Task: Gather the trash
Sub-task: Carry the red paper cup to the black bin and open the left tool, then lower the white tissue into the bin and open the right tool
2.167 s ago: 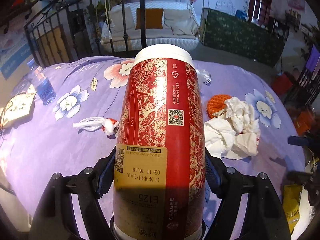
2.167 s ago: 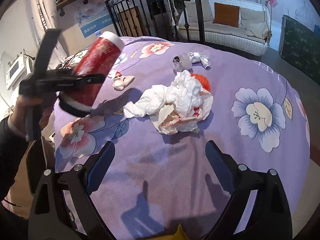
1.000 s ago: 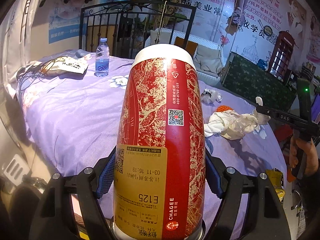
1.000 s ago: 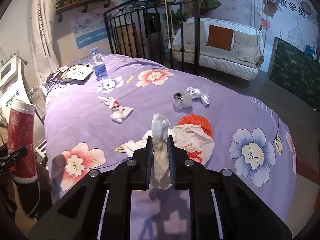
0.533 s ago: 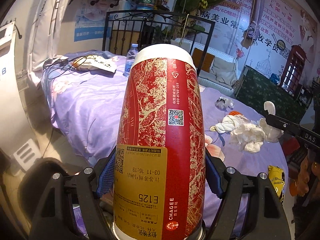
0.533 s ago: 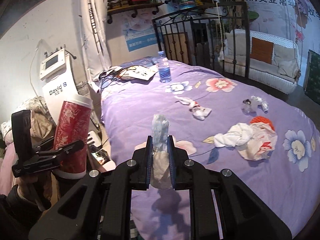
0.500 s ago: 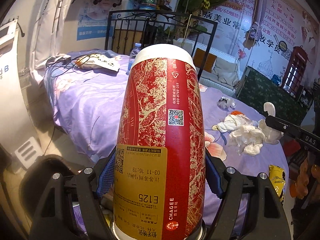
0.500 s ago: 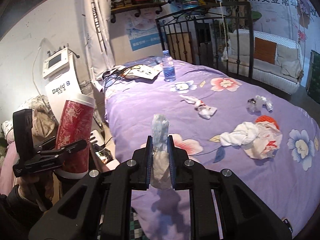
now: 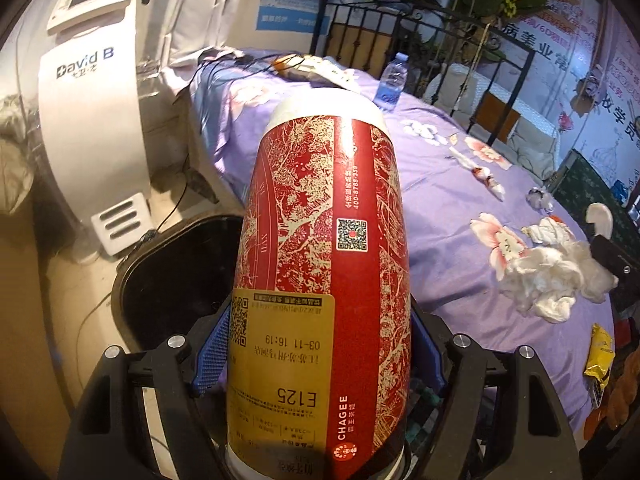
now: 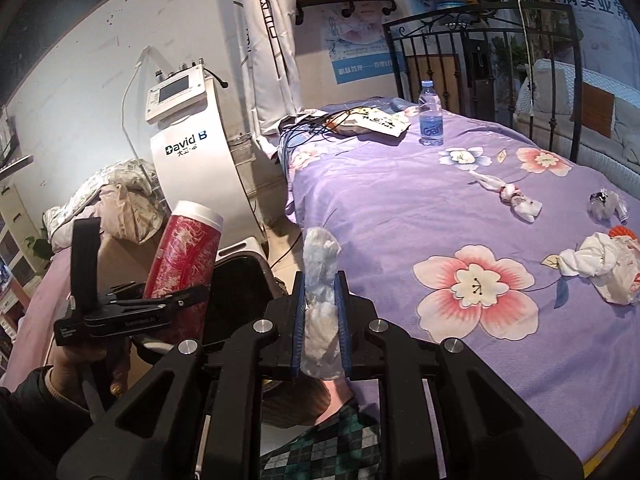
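Observation:
My left gripper (image 9: 320,344) is shut on a tall red-and-gold paper cup (image 9: 324,272) with a white lid, held tilted over a black trash bin (image 9: 172,276) on the floor beside the bed. In the right wrist view the cup (image 10: 184,256) and the bin (image 10: 240,280) show at lower left. My right gripper (image 10: 320,312) is shut on a crumpled white tissue (image 10: 320,280), held off the bed's near edge. More trash lies on the purple floral bedspread (image 10: 400,208): a pile of white tissues (image 10: 600,268), a twisted wrapper (image 10: 516,198) and crumpled foil (image 10: 604,204).
A white "David B" machine (image 10: 192,148) stands by the wall behind the bin. A water bottle (image 10: 430,114) and a bag with cables (image 10: 368,122) sit at the bed's far end by a black iron frame (image 10: 480,40). A yellow snack packet (image 9: 598,354) lies at the bed's edge.
Both grippers have swung left away from the bed toward the floor. The red cup now hangs over the black bin. The right gripper still holds the tissue.

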The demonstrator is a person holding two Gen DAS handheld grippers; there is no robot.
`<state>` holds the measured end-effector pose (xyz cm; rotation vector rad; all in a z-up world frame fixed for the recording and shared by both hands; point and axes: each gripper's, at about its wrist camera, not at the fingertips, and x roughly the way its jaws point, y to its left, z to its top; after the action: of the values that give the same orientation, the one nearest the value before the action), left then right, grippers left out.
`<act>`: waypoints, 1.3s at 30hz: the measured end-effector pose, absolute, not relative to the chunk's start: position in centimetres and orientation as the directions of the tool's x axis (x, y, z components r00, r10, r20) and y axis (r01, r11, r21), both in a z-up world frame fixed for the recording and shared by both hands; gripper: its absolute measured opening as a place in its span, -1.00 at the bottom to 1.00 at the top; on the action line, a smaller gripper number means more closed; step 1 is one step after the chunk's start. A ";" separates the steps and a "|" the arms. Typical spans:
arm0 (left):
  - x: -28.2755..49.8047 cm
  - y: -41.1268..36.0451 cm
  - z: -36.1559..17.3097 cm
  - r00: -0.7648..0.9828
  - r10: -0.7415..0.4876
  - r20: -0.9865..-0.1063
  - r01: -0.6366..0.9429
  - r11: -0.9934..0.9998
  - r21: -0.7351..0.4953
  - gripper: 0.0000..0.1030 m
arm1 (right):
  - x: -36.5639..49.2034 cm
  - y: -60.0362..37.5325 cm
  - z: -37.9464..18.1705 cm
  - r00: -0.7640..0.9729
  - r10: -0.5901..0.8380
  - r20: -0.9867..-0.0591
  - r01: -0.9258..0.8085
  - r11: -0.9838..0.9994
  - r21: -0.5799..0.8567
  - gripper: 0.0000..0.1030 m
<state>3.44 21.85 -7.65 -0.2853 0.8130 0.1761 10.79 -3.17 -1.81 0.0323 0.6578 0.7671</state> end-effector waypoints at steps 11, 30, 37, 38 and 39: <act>5.5 26.2 -15.2 0.429 -0.052 -0.902 -0.407 0.880 -0.244 0.44 | 9.8 -2.3 -2.5 0.508 0.663 -0.549 -0.650 0.714 0.261 -0.70; 6.8 27.2 -18.7 0.279 -0.121 -0.953 -0.484 0.839 -0.248 0.49 | 9.9 -1.4 -4.2 0.458 0.674 -0.579 -0.670 0.690 0.273 -0.70; 2.5 27.3 -12.3 0.523 0.109 -0.845 -0.528 0.820 -0.221 0.67 | 10.0 1.1 -5.3 0.331 0.743 -0.582 -0.721 0.597 0.352 -0.70; 2.0 27.3 -11.3 0.546 0.150 -0.824 -0.542 0.813 -0.211 0.68 | 10.0 1.8 -5.6 0.305 0.752 -0.584 -0.730 0.579 0.364 -0.70; 1.5 27.3 -10.6 0.565 0.181 -0.805 -0.552 0.808 -0.207 0.71 | 10.0 2.4 -5.8 0.280 0.760 -0.586 -0.736 0.562 0.377 -0.70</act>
<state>1.46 27.26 -10.58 -0.4717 0.8709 0.4501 10.05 2.42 -5.82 0.0337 0.8060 1.0030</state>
